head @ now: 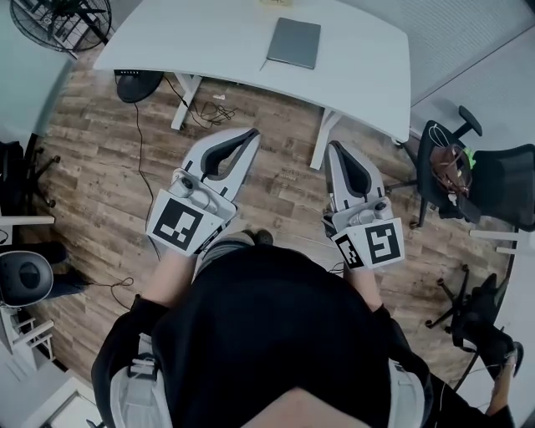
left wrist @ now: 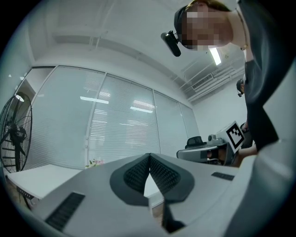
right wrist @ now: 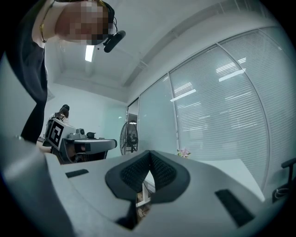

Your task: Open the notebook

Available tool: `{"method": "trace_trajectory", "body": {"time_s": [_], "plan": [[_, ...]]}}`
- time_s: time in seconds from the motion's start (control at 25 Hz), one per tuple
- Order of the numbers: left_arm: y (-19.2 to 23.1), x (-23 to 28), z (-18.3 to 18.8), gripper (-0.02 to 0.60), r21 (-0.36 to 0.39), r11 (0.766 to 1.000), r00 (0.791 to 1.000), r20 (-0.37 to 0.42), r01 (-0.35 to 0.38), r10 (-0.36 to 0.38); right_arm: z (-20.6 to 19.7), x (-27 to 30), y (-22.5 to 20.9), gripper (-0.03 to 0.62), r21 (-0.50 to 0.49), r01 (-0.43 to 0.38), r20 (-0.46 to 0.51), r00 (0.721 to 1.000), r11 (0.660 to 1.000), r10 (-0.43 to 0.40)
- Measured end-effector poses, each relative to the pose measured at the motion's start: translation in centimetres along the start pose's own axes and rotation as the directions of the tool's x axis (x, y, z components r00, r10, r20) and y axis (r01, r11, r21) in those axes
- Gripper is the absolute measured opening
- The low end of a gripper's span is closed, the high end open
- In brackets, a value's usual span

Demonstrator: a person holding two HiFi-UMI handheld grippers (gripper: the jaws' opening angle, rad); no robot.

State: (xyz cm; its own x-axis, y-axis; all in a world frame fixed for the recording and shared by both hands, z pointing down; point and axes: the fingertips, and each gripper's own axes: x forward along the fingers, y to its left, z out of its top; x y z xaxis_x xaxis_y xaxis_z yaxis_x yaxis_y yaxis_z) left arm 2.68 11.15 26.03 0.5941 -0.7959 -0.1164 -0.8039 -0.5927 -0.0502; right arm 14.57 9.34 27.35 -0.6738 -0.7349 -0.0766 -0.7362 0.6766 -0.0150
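On the white bench (head: 359,79), the slim grey rectangular notebook (head: 293,43) looks light, best lifted at its cover edge, while left claw (head: 250,133) and right claw (head: 334,147) sit closed, empty.

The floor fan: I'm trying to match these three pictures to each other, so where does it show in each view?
Head view: the fan is in the top left corner, beyond the left end of the white table.
Left gripper view: at the far left edge, above the table's end.
Right gripper view: just left of centre, at mid-height.
Shared landmark: the white table, at lower right in the right gripper view.
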Motion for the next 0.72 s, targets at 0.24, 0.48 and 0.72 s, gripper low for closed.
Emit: {"method": "trace_trajectory", "body": {"time_s": [0.24, 0.48, 0.72], "plan": [[0.0, -0.3, -0.8, 0.008, -0.009, 0.999, 0.999, -0.016, -0.034, 0.034, -0.6, -0.1, -0.2, 0.005, 0.009, -0.022, -0.009, 1.000, 1.000, 0.022], [0.3, -0.3, -1.1, 0.008, -0.037, 0.997, 0.998, -0.019, -0.061, 0.060, -1.1, 0.1, -0.6, 0.005, 0.018, -0.035, -0.024, 0.999, 0.999, 0.036], [0.8, 0.1, -1.6, 0.008, -0.037, 0.998, 0.999, -0.024, -0.048, 0.047, -1.2, 0.8, -1.0, 0.005, -0.025, -0.030, -0.028, 0.999, 0.999, 0.029]]}}
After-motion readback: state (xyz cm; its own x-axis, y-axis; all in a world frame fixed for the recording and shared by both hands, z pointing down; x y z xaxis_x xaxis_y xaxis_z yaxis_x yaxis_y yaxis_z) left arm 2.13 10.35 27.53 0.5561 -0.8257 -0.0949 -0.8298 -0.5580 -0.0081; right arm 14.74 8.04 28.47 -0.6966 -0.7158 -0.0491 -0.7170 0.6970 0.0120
